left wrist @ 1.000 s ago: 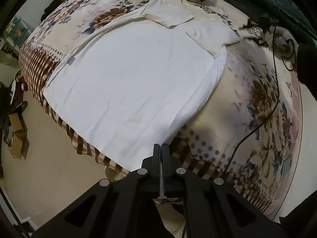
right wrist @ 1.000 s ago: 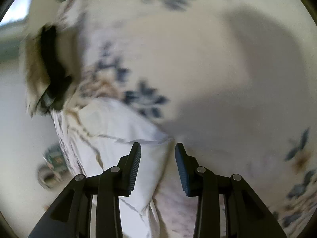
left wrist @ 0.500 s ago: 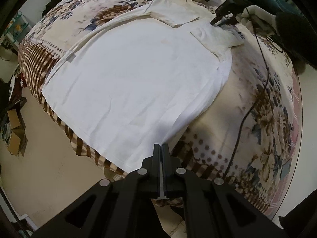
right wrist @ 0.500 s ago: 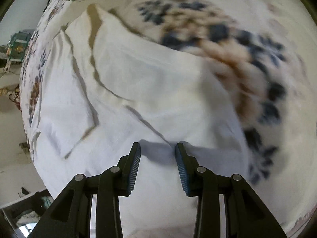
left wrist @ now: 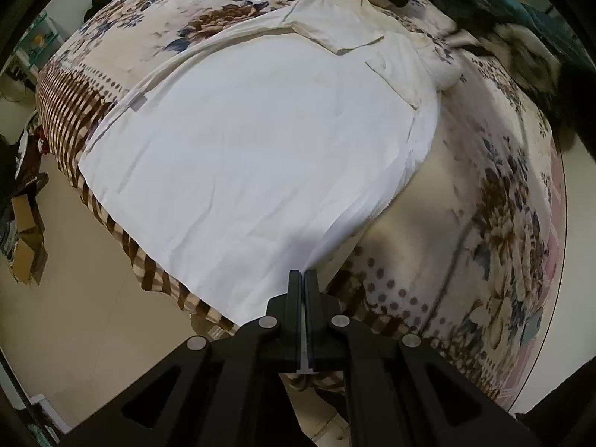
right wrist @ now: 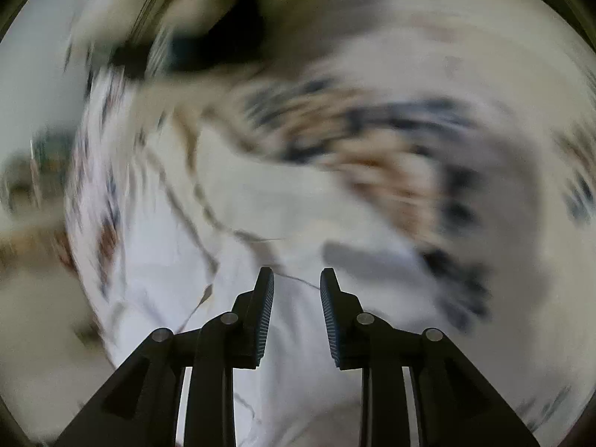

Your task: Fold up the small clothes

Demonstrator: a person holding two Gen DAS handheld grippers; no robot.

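Observation:
A white t-shirt (left wrist: 260, 141) lies spread flat on a floral bedspread (left wrist: 495, 193), its sleeves folded in at the far end. My left gripper (left wrist: 302, 279) is shut on the shirt's near hem corner at the bed's edge. In the right wrist view, blurred by motion, my right gripper (right wrist: 297, 283) is open and empty, just above the shirt (right wrist: 238, 298) near its folded sleeve. From the left wrist view the right gripper shows only as a dark blur (left wrist: 521, 48) at the far right.
The brown-striped edge of the bedspread (left wrist: 67, 111) drops to a beige floor (left wrist: 74, 316). Dark and teal clothes (left wrist: 476, 3) are piled at the head of the bed. Cardboard boxes (left wrist: 26, 238) lie on the floor at left.
My right gripper has swung fast, away from the sleeve toward the bed's far right side, still open. My left gripper has stayed shut on the hem, shifting only slightly.

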